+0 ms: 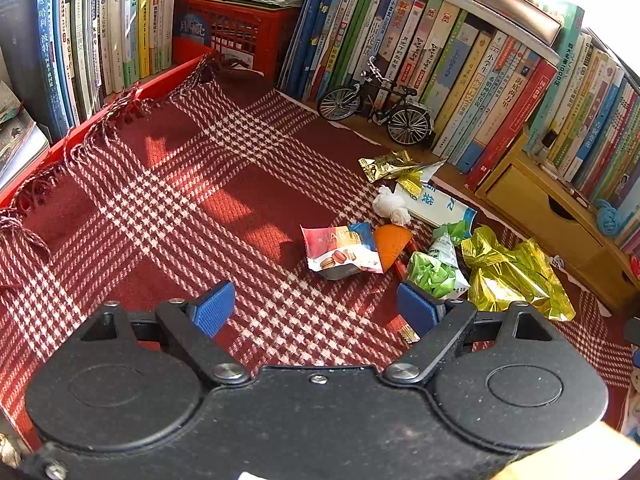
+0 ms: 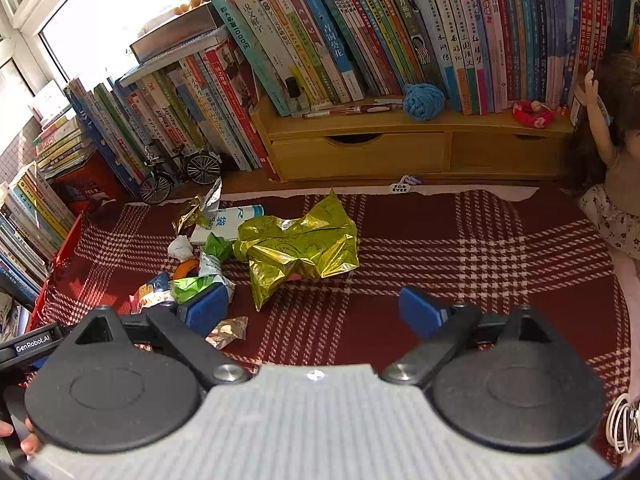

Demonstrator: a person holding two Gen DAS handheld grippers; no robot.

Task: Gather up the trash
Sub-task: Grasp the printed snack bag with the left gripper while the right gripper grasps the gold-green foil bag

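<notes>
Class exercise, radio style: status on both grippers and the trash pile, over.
Left gripper open, empty. Right gripper open, empty. Trash pile on red plaid cloth, gold foil wrapper largest, untouched. Nothing blocking.

The tablecloth (image 1: 168, 184) is dark red crossed by bands of white houndstooth check, with a red-and-white fringe. On it, the large crumpled foil wrapper (image 2: 300, 244) is shiny gold-green. Left of that wrapper lie a bright green wrapper (image 2: 190, 286), an orange piece (image 1: 390, 242), a white paper wad (image 1: 390, 204), and a macaron packet (image 1: 342, 250) in pink, blue and white. Behind them stand a black toy bicycle (image 1: 376, 104) and a yellow wooden drawer shelf (image 2: 360, 150) carrying a blue yarn ball (image 2: 422, 100). Both grippers' pads (image 1: 214, 308) are blue on black arms.
</notes>
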